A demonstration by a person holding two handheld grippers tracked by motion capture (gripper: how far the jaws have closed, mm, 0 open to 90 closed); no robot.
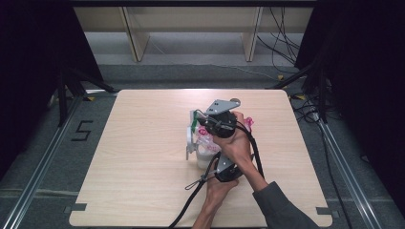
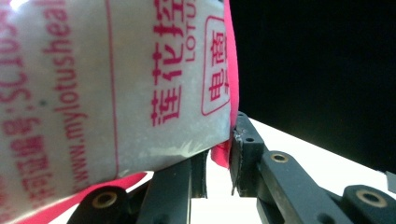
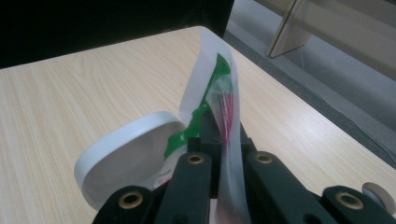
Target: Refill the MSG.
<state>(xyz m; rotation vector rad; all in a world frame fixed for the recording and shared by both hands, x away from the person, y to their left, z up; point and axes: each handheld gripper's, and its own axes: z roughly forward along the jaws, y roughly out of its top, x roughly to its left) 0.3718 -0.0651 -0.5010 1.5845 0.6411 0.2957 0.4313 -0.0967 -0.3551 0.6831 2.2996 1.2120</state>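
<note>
From above, the bag sits near the middle of the table. Both hands hold it there, the left gripper at its near end and the right gripper at its far end.

In the left gripper view, the jaws are clamped on the bag's pink edge.

In the right gripper view, the jaws are pinched together on a thin flap beside a white lid. It would be best to pull gently, so nothing rips.

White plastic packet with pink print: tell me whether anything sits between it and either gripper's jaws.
Nothing visible does. The left gripper is already clamped on the white plastic packet with pink print, and the right gripper pinches its thin green-and-white edge.
</note>
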